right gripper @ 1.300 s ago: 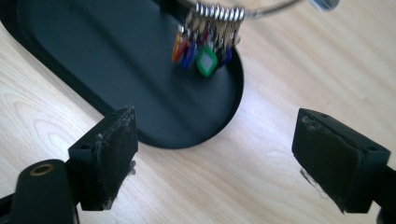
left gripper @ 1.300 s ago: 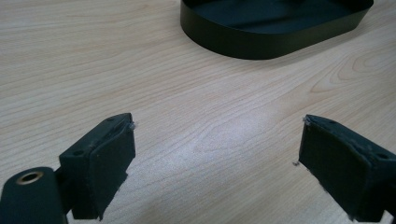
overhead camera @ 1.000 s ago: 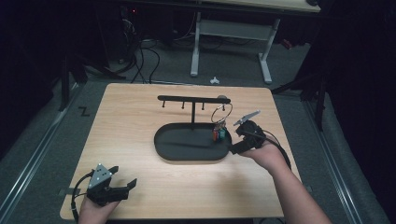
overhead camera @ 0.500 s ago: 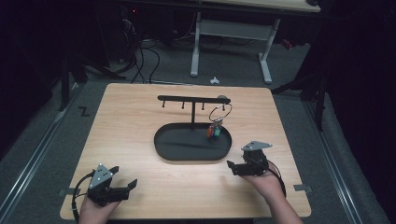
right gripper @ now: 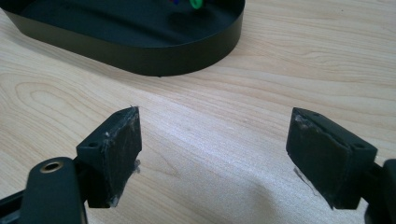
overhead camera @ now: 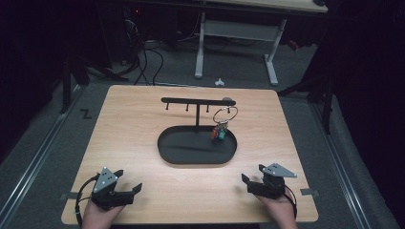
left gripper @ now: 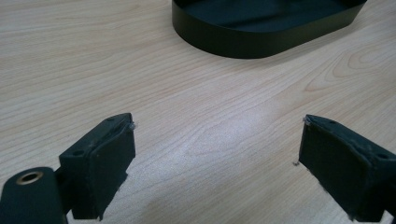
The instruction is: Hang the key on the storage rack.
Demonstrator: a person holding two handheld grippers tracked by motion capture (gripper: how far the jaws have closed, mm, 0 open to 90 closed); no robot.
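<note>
A black oval tray (overhead camera: 191,161) sits mid-table, and a black T-shaped hook stand (overhead camera: 196,100) rises from it. A metal key ring (overhead camera: 225,114) hangs from the stand's right end, its orange and green tags (overhead camera: 219,133) dangling over the tray. My left gripper (overhead camera: 129,180) rests at the near left edge, open and empty. My right gripper (overhead camera: 253,172) is low over the near right of the table, also open and empty. The left gripper view shows the left gripper (left gripper: 217,140) facing the tray (left gripper: 261,42). The right gripper view shows the right gripper (right gripper: 215,135) facing the tray wall (right gripper: 140,58), with a green tag (right gripper: 196,3) beyond.
The wooden table (overhead camera: 143,124) is bare on both sides of the tray. A white desk frame (overhead camera: 239,33) and cables lie on the floor beyond the far edge. Tape marks sit at the near corners.
My right gripper has drawn back from the key ring at the stand and come down to the near right of the table. The left gripper has stayed put.
</note>
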